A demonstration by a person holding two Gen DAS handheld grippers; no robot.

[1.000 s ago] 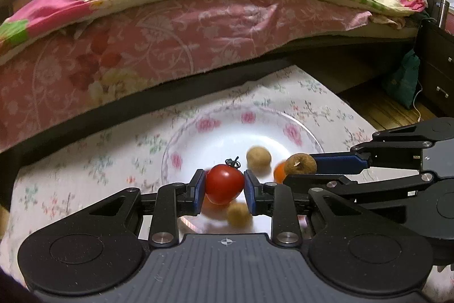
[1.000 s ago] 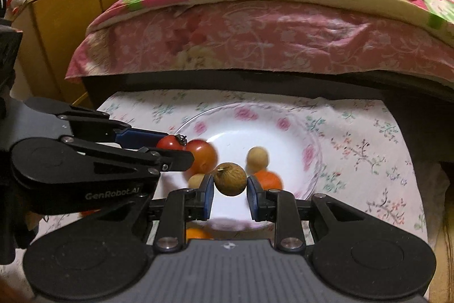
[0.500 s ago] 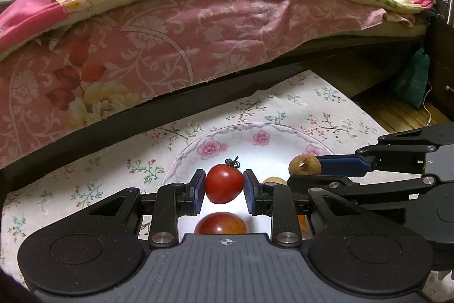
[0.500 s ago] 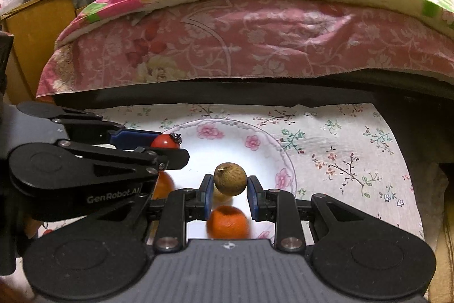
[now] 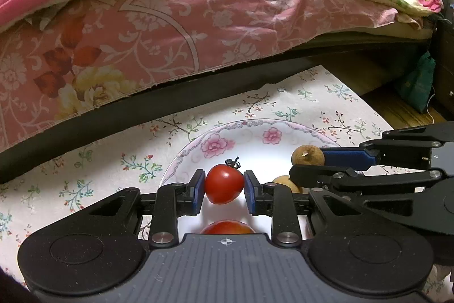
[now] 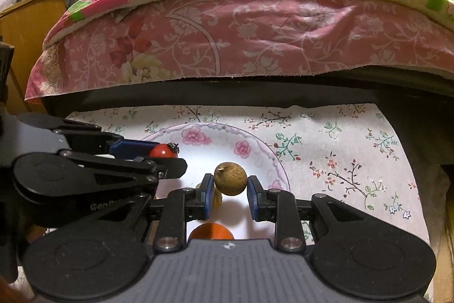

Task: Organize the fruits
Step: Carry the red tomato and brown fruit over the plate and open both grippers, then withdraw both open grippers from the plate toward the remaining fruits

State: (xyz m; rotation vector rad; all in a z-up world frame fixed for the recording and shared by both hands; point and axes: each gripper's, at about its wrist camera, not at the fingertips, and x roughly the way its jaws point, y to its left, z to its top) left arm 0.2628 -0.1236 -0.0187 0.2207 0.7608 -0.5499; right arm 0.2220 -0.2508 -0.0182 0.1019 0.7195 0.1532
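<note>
Both grippers clamp fruit above the floral plate.

Left wrist view: the left gripper [image 5: 224,187] is nearly closed, pinching a small red tomato [image 5: 224,187] over the plate [image 5: 195,149]. Right wrist view: the right gripper [image 6: 229,183], equally narrow, grips a brown longan [image 6: 229,178]; an orange fruit [image 6: 210,231] lies on the plate beneath.

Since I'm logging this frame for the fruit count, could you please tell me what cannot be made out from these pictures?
- Red fruit on the plate, left wrist view: mostly hidden by the left tongs' body.
- Orange fruit, right wrist view: lower part hidden by the right tongs' body.
- Pale fruit, right wrist view: largely behind the held brown fruit.
- The plate's near rim: covered in both views, so a full count is impossible.
</note>
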